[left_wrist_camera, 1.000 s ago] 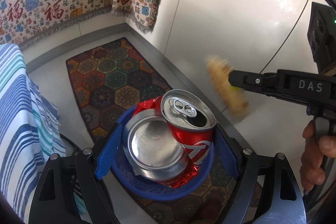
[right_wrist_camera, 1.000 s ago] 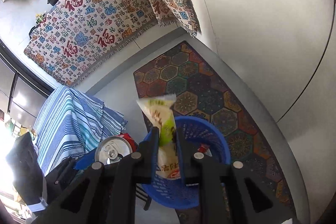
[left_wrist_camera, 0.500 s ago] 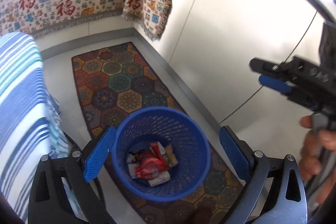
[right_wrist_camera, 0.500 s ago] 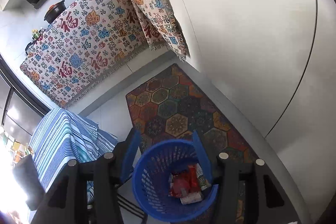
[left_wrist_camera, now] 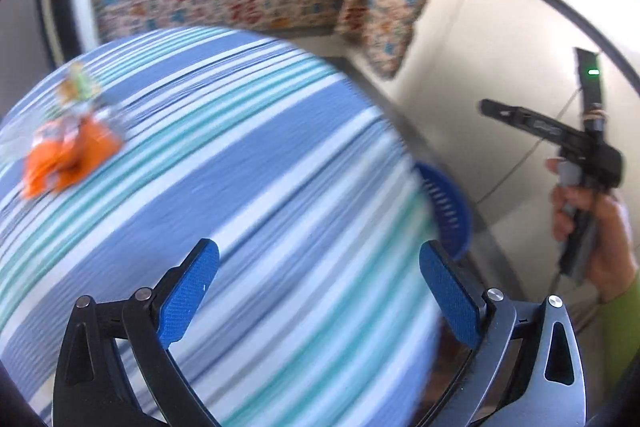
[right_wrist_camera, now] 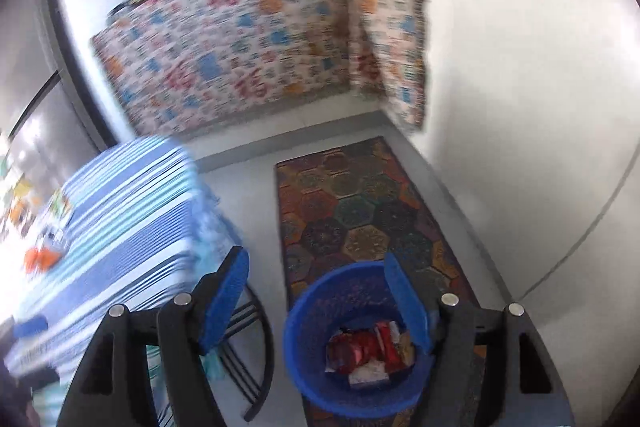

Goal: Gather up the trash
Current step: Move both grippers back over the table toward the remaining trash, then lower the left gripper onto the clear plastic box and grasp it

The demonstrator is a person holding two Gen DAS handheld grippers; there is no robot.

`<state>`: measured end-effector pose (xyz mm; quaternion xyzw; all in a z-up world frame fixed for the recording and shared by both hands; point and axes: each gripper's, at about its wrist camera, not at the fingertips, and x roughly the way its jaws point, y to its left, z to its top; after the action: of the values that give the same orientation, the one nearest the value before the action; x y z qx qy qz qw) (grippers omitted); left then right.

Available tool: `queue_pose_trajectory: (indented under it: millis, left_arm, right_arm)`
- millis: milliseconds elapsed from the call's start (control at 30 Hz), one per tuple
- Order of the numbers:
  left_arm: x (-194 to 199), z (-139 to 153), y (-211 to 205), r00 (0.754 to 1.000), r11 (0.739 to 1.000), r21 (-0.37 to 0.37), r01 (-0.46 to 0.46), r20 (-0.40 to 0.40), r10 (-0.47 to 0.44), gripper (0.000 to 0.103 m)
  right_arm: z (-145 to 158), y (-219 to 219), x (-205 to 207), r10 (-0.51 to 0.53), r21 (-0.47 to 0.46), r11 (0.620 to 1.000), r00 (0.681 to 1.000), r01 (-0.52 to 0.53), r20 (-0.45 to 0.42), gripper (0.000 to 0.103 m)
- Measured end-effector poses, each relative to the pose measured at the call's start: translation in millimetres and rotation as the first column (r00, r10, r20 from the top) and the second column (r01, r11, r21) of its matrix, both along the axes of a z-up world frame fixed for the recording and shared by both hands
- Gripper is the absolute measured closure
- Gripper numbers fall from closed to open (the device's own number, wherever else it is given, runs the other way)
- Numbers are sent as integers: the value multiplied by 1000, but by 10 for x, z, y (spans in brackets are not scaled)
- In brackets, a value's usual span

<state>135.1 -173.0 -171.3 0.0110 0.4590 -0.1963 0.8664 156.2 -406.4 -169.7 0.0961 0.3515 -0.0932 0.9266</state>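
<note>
the striped blue, white and teal tablecloth (left_wrist_camera: 248,187) fills most of the left wrist view, blurred, and shows again at the left edge of the right wrist view. behind it a patterned cream cloth (right_wrist_camera: 240,43) with red characters hangs over a counter. on the floor lies a dark rug (right_wrist_camera: 360,203) of coloured hexagons, running beside a pale wall.

the blue basket (right_wrist_camera: 304,311) stands on the near end of that rug, next to the table's black metal legs. red and white wrappers (right_wrist_camera: 368,351) lie heaped in its bottom. from the left wrist only a sliver of its slotted wall shows past the table's edge.

the right gripper (right_wrist_camera: 320,295) hovers above the basket, its blue pads parted with nothing between them; its jaws have just been opening. a hand (left_wrist_camera: 596,223) holds it by the handle.

the left gripper (left_wrist_camera: 316,291) hangs over the tablecloth, spread wide and empty, its jaws just widened a little more.

orange trash (left_wrist_camera: 68,155) and a crumpled clear wrapper beside it rest on the tablecloth's far left side, well apart from the left gripper.
</note>
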Motion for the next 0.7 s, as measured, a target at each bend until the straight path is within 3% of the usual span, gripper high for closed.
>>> queue_pose_trajectory:
  millis: [133,167,200,300,433,567,700]
  left_arm:
    - [1,-150,718,994,992,55,-112,-14,113,3]
    - [16,-183,881,990,988,69,-139,-17,141,3]
    - [35,-213,1027,987,984,75,-159,-18,161,3]
    - [109,-294,1324,977,973,102,-209,-17,211,3]
    - [229,-330,1488,972,962,139,-233,8,234,3]
    - [325,-367,1629,966,951,169,-259,26,258,0]
    - [356,-373,1736,954,941,161,-298,37,296,0]
  right_arm:
    - [-29,883,30,163,-8,987,986,-163,-23,31]
    - [-29,883,30,163,-8,987,986,-163,-23,31]
    - [-72,1322,76,238,30,971,970,-237,-43,31]
    - [-168,1922,207,314,35,949,944,-312,-101,31]
    - [-283,2475,525,328,-8,943,929,-334,-173,31]
    - [-361,2751,793,290,-87,946,934,-313,-210,29]
    - [-359,2807,912,274,-95,950,942,-297,-196,27]
